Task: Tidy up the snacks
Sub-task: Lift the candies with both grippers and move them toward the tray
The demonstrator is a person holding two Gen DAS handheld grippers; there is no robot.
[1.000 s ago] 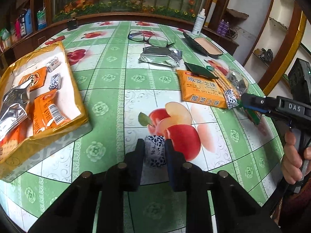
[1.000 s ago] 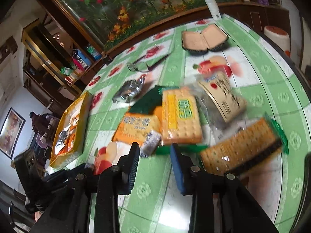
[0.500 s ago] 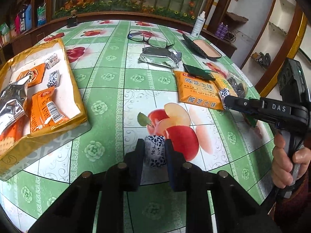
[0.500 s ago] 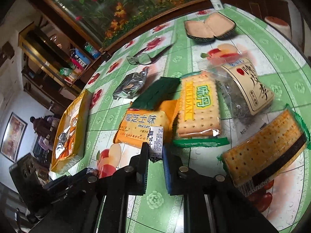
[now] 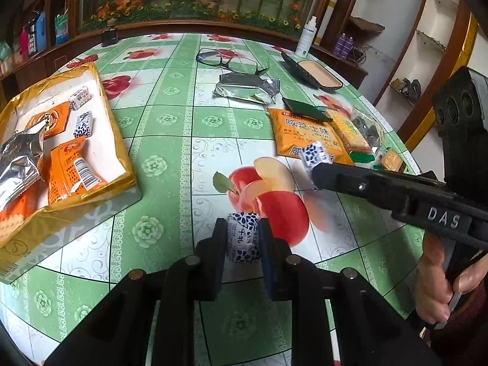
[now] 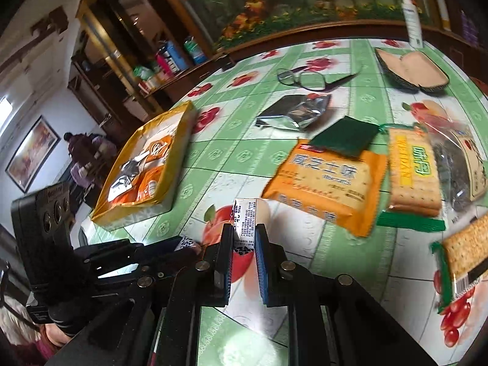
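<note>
- Left wrist view: right gripper (image 5: 315, 175) had swung in from the table's right edge with a patterned candy (image 5: 314, 155) clamped; its jaws had just closed on it. Left gripper (image 5: 243, 238) gripped a second candy (image 5: 243, 235) near the table's (image 5: 170, 164) near edge.
- Right wrist view: right gripper (image 6: 244, 239) pinched the candy (image 6: 247, 215) between closed fingers, off the table, left of the orange biscuit pack (image 6: 328, 180).
</note>
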